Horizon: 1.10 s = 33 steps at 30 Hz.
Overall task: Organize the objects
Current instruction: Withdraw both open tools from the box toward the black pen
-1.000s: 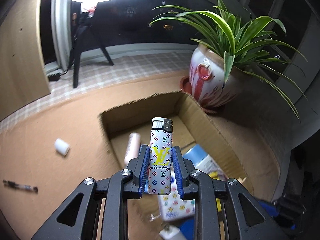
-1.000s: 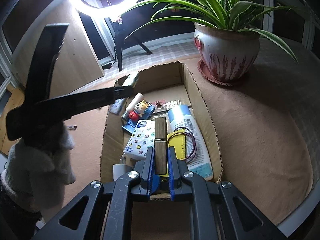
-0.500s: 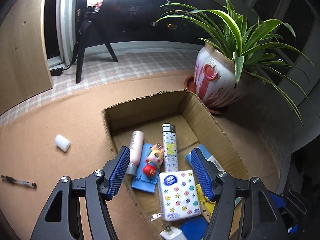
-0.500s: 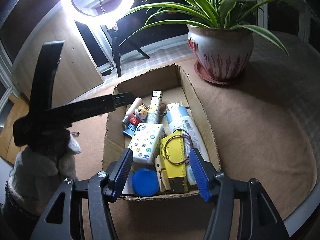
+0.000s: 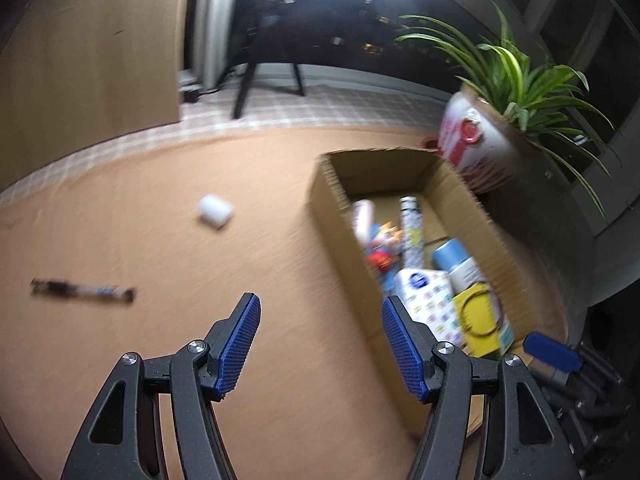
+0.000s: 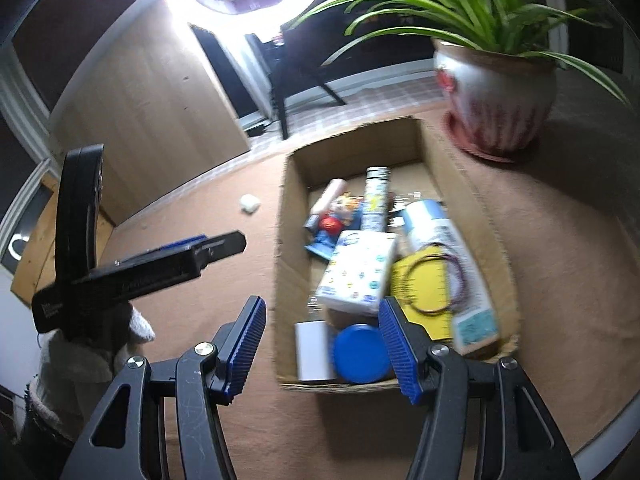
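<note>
Both claws, the left claw [image 5: 320,344] and right claw [image 6: 322,346], hung released and empty near the filled cardboard box [image 6: 292,216], their jaws having just opened.

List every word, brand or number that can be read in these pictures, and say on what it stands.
No text can be read.
lighter: coloured print, blurred.
tissue pack: blue logo, blurred.
tube: label, blurred.
yellow ruler: scale marks, blurred.

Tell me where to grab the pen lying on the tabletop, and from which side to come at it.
Grip the pen at mid-barrel, coming from above with the left gripper, jaws open and empty, across its width. It lies flat and slender, its long axis running left-right in the left wrist view, with bare table all around it. Blur hides finer details.
</note>
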Tool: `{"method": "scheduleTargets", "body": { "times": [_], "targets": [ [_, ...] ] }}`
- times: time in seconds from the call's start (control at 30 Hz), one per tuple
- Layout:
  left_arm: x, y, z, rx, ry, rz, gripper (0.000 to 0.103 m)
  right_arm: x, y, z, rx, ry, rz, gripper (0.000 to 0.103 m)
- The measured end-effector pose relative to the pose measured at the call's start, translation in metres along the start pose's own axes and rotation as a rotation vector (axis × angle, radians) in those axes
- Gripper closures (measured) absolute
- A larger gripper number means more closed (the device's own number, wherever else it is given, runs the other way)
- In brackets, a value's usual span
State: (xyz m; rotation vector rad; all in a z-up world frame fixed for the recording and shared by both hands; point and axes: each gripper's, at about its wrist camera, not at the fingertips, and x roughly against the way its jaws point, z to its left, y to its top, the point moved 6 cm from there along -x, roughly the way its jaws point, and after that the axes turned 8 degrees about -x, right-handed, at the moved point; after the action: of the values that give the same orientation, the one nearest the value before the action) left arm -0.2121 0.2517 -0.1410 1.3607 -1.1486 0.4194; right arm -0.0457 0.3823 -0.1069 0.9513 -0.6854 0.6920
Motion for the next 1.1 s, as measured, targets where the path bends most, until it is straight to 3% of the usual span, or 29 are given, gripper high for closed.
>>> {"method": "scheduleTargets", "body": {
  "times": [0.4, 0.53, 0.83, 1.0, 1.1],
  "targets": [
    [0.052, -0.056, 0.11, 0.182, 0.097, -0.01, 0.036, -0.051, 0.006, 0.095, 0.203, 0.108, 0.103, 0.049],
    [0.073, -0.079, 0.145, 0.241, 0.127, -0.021, 0.036, -0.089, 0.002, 0.135, 0.298, 0.145, 0.188, 0.063],
    [0.122, -0.142, 0.215, 0.371, 0.195, -0.03, 0.036, -0.183, 0.003, 0.203, 0.419, 0.104, 0.282, 0.068],
    [0.146, -0.175, 0.242, 0.432, 0.223, -0.035, 0.037, -0.221, 0.004, 0.224, 0.491, 0.037, 0.297, 0.068],
    [0.156, -0.189, 0.253, 0.458, 0.234, -0.041, 0.037, -0.242, -0.002, 0.23, 0.53, 0.023, 0.351, 0.068]
  ]
}}
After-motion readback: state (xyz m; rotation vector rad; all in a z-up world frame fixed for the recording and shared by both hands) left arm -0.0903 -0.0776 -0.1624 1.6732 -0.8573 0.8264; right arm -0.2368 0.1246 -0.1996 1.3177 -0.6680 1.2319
